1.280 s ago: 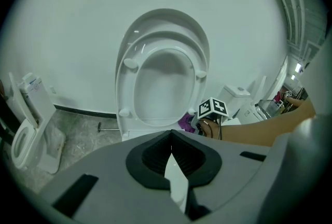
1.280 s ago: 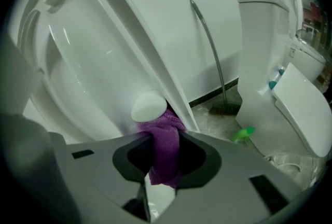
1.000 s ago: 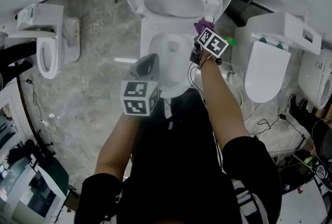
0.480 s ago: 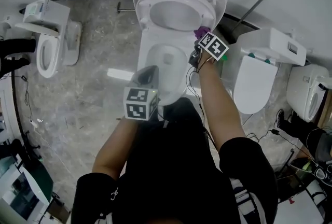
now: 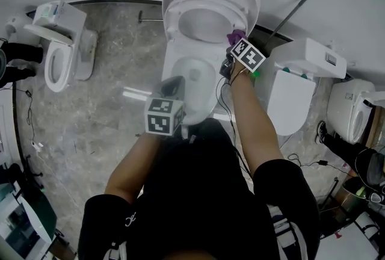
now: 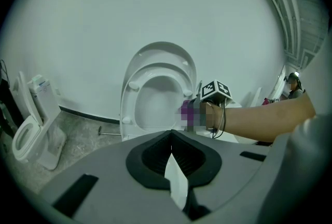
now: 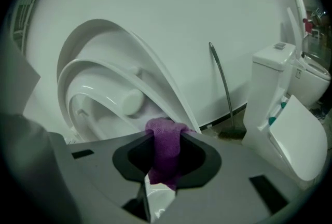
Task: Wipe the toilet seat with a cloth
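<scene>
Dim, flat, greyish light fills every view, and shadows are soft. Both gripper views are fisheye circles with black corners, lines bowing toward the rim. Small glare streaks mark the toilet seat point(image 7: 89, 88) at 9 o'clock; the cloth point(image 7: 165, 150) at 6 is sharp.

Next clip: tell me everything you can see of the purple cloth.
The cloth is a small purple piece, soft and nubby like terry or microfibre, bunched into a folded strip. The right gripper is shut on it: the cloth stands upright between the jaws, with a rounded fold poking out past their tips and a short end hanging below. It sits at the right edge of the raised toilet seat and appears to press against the rim there, though contact is not certain.
</scene>
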Motion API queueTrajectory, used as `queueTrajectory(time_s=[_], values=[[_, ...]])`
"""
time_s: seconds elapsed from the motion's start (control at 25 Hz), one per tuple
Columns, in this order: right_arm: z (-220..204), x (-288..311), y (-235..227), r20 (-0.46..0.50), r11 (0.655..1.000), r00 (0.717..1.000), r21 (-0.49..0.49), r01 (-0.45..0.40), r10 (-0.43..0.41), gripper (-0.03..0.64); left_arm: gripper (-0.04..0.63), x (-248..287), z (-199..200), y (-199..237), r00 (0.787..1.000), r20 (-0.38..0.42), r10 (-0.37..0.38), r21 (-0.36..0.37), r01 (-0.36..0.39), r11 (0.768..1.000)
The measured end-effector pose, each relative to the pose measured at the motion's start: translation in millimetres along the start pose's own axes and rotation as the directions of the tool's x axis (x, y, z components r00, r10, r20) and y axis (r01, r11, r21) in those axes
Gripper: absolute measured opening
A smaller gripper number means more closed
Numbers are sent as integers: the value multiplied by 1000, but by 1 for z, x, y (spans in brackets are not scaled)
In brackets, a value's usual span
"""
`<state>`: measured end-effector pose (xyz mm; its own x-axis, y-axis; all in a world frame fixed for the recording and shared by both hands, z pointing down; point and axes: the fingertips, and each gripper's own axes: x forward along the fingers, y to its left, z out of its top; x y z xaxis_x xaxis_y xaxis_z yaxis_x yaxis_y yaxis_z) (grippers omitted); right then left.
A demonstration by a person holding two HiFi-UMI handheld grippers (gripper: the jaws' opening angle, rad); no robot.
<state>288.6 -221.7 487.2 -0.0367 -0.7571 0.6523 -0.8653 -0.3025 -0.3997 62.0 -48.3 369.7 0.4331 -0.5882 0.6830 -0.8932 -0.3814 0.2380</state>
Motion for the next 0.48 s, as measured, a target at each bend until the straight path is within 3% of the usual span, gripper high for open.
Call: queueTrajectory(time_s=[0.2,0.48], values=[[21,-24,21,43,995,999,-94,-15,19,95,8,-13,13,-1,999,18,-28,11,27,1000],[32,-48,32,69,998,997,-55,43,-39,95,8,-25,35,6,996,20,-89,60,88,994]])
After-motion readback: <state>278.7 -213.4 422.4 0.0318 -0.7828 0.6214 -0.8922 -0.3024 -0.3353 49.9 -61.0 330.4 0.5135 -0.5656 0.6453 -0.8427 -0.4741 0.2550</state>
